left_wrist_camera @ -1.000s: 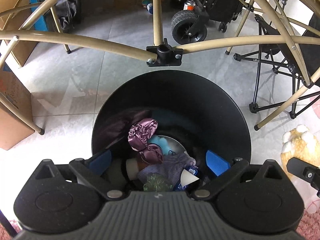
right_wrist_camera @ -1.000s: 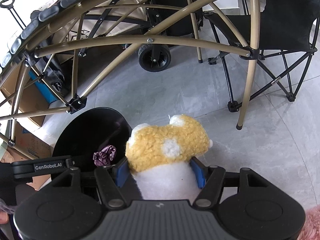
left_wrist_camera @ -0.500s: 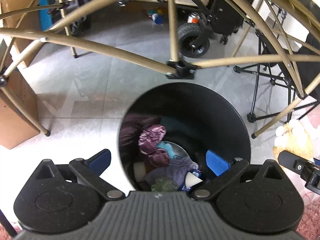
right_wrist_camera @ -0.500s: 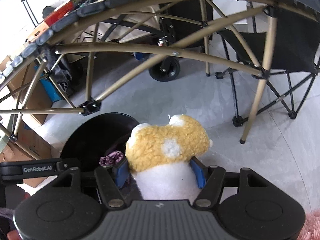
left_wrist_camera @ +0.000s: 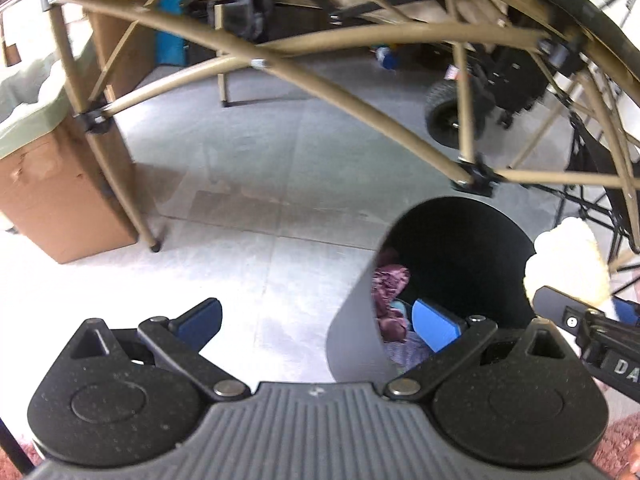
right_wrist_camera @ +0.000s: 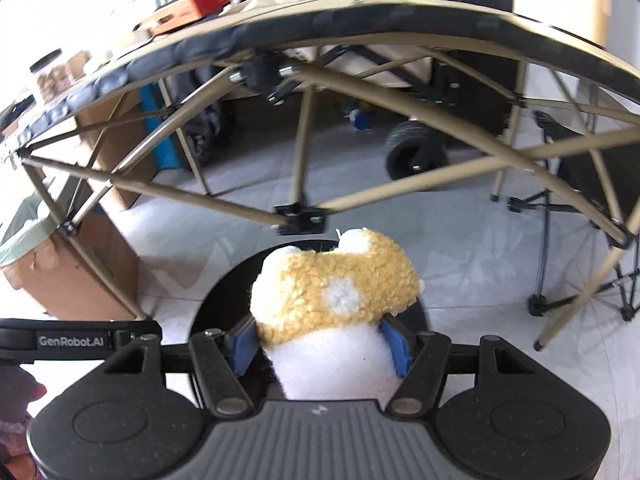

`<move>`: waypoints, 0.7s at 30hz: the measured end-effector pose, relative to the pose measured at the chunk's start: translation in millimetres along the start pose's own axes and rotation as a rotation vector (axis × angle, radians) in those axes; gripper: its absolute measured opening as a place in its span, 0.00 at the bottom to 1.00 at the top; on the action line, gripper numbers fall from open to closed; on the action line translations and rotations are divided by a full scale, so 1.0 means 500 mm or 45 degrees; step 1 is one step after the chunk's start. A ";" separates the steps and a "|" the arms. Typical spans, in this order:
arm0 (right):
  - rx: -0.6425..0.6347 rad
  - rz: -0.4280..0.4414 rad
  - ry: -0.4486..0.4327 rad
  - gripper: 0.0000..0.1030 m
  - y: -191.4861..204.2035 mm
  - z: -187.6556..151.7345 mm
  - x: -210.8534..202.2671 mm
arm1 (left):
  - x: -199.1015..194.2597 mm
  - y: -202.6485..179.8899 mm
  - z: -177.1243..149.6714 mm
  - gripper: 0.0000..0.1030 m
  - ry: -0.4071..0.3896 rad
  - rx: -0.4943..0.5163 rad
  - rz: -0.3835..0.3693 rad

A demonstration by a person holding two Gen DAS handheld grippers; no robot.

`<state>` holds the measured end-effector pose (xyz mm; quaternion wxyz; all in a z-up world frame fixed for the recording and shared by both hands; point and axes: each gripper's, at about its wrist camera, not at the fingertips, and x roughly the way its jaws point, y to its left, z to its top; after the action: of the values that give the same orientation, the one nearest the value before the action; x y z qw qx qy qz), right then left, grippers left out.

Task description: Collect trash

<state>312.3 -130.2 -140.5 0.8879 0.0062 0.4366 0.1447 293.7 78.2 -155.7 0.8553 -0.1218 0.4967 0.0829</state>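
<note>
Beside right tool (right_wrist_camera: pixel 320 346): strap (right_wrist_camera: pixel 72 340) reads "GenRobot.AI".

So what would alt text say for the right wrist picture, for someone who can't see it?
A gripper with blue pads clamps a yellow and white plush toy above a round black bin on a grey tiled floor. Behind stand a tan folding frame, cardboard boxes, a black wheel and a folding chair.

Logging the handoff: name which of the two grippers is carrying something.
The right gripper: its blue pads clamp a yellow-and-white plush toy above the black bin. The left gripper is open with nothing between its fingers.
</note>
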 end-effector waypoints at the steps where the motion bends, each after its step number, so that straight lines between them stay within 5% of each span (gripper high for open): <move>1: -0.012 -0.001 0.006 0.62 0.010 0.005 0.007 | -0.002 0.009 0.002 1.00 0.001 -0.014 0.008; 7: -0.042 -0.013 0.033 0.67 0.044 0.025 0.045 | -0.013 0.049 0.012 1.00 0.006 -0.090 0.033; 9: -0.037 -0.027 0.040 0.90 0.047 0.025 0.054 | -0.013 0.055 0.014 1.00 0.007 -0.105 0.033; 11: -0.024 -0.036 0.051 1.00 0.044 0.024 0.057 | -0.016 0.058 0.013 1.00 0.004 -0.105 0.032; 21: 0.018 -0.050 0.071 1.00 0.019 0.011 0.055 | -0.026 0.051 0.010 1.00 -0.017 -0.103 0.029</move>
<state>329.9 -113.1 -157.0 0.8781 -0.0002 0.4621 0.1241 284.6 103.6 -145.1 0.8520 -0.1503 0.4885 0.1133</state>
